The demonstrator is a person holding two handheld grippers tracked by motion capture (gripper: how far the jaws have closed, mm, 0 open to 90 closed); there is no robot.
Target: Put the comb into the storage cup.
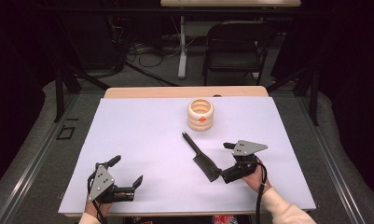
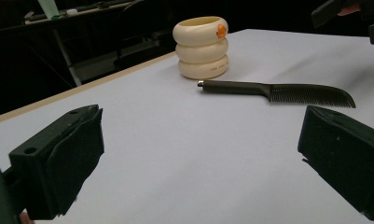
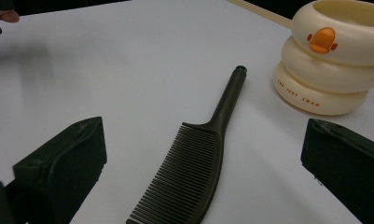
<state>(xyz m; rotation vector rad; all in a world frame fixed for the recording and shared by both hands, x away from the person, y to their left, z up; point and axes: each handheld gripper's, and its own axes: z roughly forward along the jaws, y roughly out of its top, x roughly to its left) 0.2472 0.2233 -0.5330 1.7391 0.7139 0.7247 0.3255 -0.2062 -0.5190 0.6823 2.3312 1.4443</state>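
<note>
A black comb (image 1: 201, 156) lies flat on the white table (image 1: 142, 140), handle toward a cream ribbed cup (image 1: 200, 114) with an orange mark. My right gripper (image 1: 222, 161) is open at the comb's toothed end. In the right gripper view the comb (image 3: 194, 172) lies between the spread jaws of the right gripper (image 3: 204, 140), untouched, with the cup (image 3: 334, 60) beyond it. My left gripper (image 1: 126, 171) rests open near the front left edge, holding nothing. The left gripper (image 2: 201, 123) looks across the table at the comb (image 2: 278, 91) and the cup (image 2: 201, 46).
A wooden strip (image 1: 184, 92) edges the table's far side. Beyond it stand a folding chair (image 1: 236, 44) and a table leg (image 1: 182, 46) among floor cables. Bare white surface stretches between the two grippers and to the left of the cup.
</note>
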